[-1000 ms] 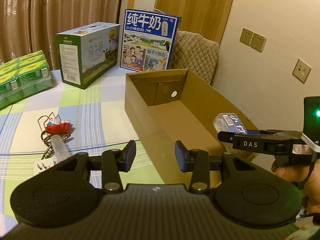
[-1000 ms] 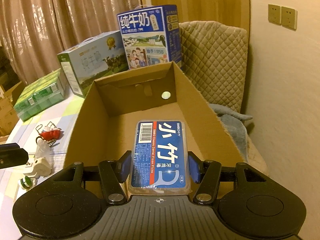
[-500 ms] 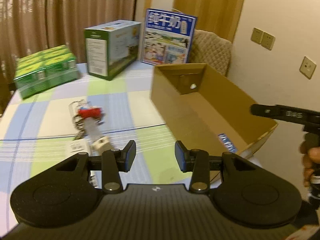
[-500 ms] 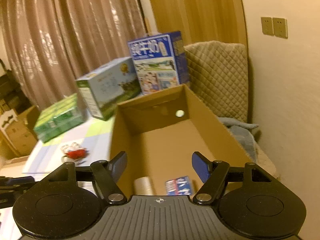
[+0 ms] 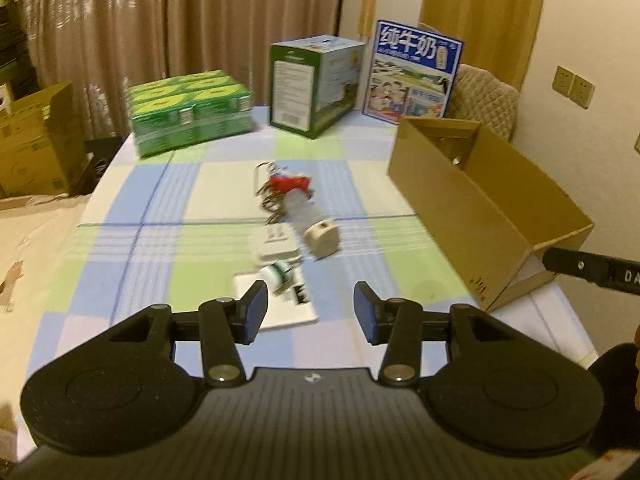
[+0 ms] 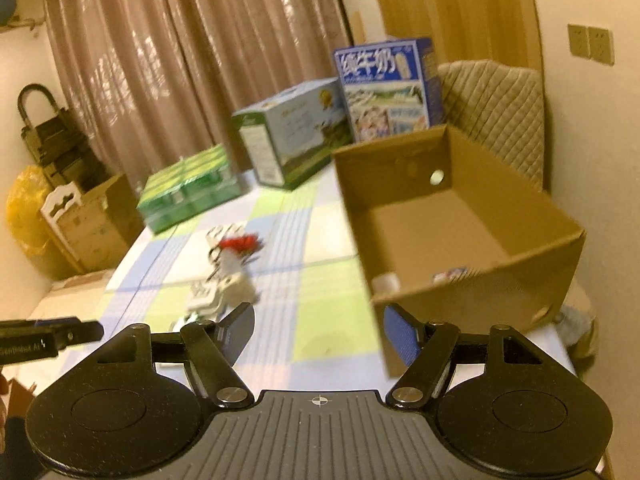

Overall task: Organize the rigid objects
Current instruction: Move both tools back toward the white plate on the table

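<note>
My left gripper [image 5: 310,312] hovers over the checked tablecloth with its jaws opening and nothing between them. Just beyond it lie a white card [image 5: 280,308], a small green-and-white item [image 5: 278,274], a white adapter [image 5: 274,244], a beige plug [image 5: 322,236], a clear tube [image 5: 300,208] and a red wire clip [image 5: 286,184]. My right gripper [image 6: 320,332] stands open and empty in front of the cardboard box [image 6: 472,300]. Inside the box, near its front wall, lie a blue floss pack [image 6: 452,276] and a pale roll [image 6: 384,280].
At the back of the table stand a green drink pack [image 5: 188,114], a green-and-white carton [image 5: 316,84] and a blue milk carton [image 5: 412,74]. A quilted chair [image 6: 496,100] stands behind the box. Cardboard boxes [image 5: 36,144] sit on the floor at left.
My right gripper opened and let the blue floss pack drop into the box, then drew back. The left gripper swung away from the box toward the loose items on the table.
</note>
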Demonstrator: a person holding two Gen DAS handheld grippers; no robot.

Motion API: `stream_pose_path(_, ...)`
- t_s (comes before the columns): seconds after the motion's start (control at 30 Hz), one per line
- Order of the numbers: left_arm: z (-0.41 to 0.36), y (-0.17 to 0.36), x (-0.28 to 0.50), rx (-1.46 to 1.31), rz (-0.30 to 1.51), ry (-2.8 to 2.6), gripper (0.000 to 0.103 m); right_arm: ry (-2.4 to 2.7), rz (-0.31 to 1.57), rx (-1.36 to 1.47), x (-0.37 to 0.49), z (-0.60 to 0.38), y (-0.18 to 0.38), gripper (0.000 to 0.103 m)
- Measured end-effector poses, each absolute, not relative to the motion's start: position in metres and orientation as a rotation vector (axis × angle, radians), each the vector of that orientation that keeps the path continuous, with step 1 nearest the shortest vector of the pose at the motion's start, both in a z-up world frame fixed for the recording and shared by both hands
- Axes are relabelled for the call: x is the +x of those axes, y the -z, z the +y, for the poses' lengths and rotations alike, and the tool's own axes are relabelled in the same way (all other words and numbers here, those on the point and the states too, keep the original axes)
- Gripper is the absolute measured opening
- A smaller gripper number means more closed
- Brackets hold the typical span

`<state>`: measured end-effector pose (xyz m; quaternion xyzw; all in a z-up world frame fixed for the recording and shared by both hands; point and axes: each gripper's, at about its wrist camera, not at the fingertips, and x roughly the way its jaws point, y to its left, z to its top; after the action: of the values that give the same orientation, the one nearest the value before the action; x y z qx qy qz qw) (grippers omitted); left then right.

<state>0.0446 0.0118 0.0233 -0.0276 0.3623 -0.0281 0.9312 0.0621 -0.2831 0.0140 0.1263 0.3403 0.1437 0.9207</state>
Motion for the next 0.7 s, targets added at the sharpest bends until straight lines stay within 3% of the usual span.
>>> stream_pose_path(0.7,0.049,-0.014,0.03,-0.091,0.761,0.021,0.042,-0.359,0.735,0.176,0.051,-0.229,-0.006,0.069)
